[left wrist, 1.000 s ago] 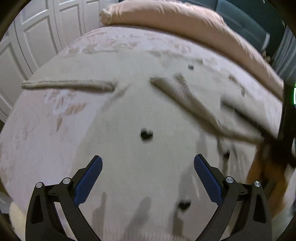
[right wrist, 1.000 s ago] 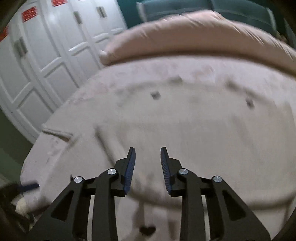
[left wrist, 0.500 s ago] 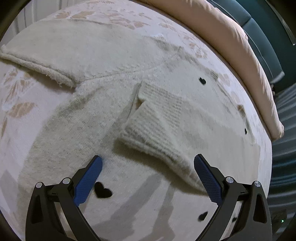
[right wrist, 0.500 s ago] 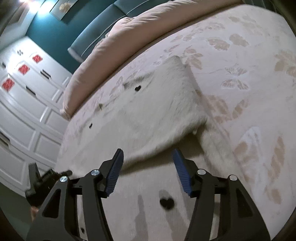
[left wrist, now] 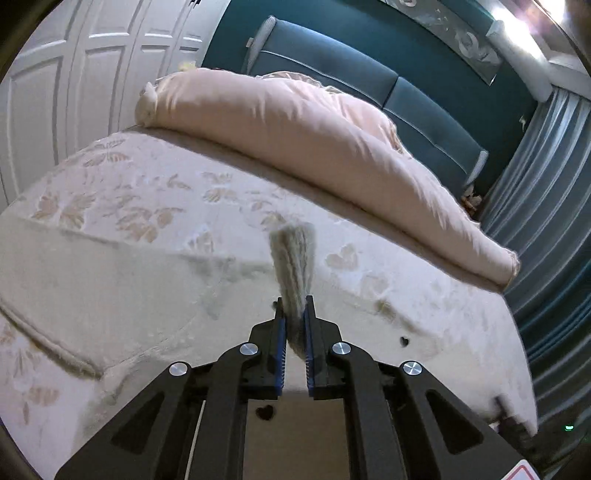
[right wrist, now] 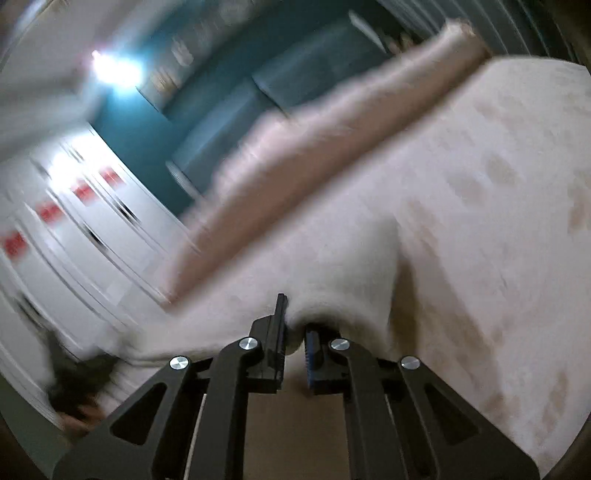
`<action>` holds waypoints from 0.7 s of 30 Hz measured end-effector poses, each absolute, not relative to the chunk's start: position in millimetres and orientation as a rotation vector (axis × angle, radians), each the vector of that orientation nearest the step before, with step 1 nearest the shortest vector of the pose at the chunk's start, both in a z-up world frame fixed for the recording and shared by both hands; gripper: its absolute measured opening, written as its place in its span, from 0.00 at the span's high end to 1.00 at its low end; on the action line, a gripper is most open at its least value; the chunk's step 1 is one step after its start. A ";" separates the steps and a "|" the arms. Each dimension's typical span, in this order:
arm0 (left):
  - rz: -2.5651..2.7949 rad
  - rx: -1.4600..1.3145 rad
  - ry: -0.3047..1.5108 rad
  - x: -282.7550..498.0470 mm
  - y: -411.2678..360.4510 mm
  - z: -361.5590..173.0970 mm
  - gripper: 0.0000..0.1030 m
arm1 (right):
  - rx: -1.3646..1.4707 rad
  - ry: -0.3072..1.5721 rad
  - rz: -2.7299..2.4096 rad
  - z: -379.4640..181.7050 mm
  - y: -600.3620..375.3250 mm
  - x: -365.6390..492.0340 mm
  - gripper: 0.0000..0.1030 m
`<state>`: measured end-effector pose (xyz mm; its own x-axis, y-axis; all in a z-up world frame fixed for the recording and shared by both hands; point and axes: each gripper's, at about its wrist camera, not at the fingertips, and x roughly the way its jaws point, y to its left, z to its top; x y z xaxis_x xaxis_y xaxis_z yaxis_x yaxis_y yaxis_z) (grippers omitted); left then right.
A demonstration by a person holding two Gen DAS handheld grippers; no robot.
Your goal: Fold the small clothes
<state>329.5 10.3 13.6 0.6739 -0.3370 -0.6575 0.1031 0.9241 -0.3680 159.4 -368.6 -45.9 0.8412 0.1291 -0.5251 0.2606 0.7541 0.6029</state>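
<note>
A wide bed (left wrist: 122,199) fills the room's middle, covered in a pale cream spread with faint leaf and butterfly patterns. A long peach-pink duvet roll (left wrist: 303,147) lies across the bed's far end. Behind the roll stands a padded teal headboard (left wrist: 417,96) against a darker teal wall (left wrist: 332,26). Left of the headboard are white panelled wardrobe doors (left wrist: 74,74). Right of the headboard hang blue-grey curtains (left wrist: 546,206). A bright light (right wrist: 116,72), blurred in the right wrist view, glares above the headboard.
</note>
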 end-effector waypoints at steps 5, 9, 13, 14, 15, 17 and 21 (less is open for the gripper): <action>-0.151 -0.259 1.049 324.7 13.6 -83.0 0.94 | 0.787 0.777 -0.119 -102.7 -363.8 166.6 0.93; -0.161 -0.267 1.021 312.9 20.5 -89.8 0.91 | 0.764 0.781 -0.175 -86.4 -364.3 152.1 0.90; -0.156 -0.251 1.033 312.8 19.9 -89.6 0.89 | 0.659 0.688 -0.275 -54.3 -370.4 144.2 0.74; -0.154 -0.245 1.032 311.3 19.8 -89.7 0.88 | 0.638 0.694 -0.275 -50.7 -373.7 151.3 0.56; -0.149 -0.240 1.030 309.7 19.1 -89.9 0.87 | 0.605 0.720 -0.259 -48.8 -374.2 170.3 0.42; -0.140 -0.236 1.029 307.2 18.2 -89.0 0.86 | 0.530 0.750 -0.262 -51.9 -372.2 198.9 0.38; -0.137 -0.225 1.040 314.8 20.6 -90.6 0.86 | 0.453 0.903 -0.258 -81.2 -376.8 251.8 0.69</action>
<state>314.8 20.6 -90.6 0.5008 -0.2187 -0.8375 0.0064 0.9685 -0.2491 251.8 -376.8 -81.2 0.5979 -0.0273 -0.8011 0.4003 0.8760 0.2689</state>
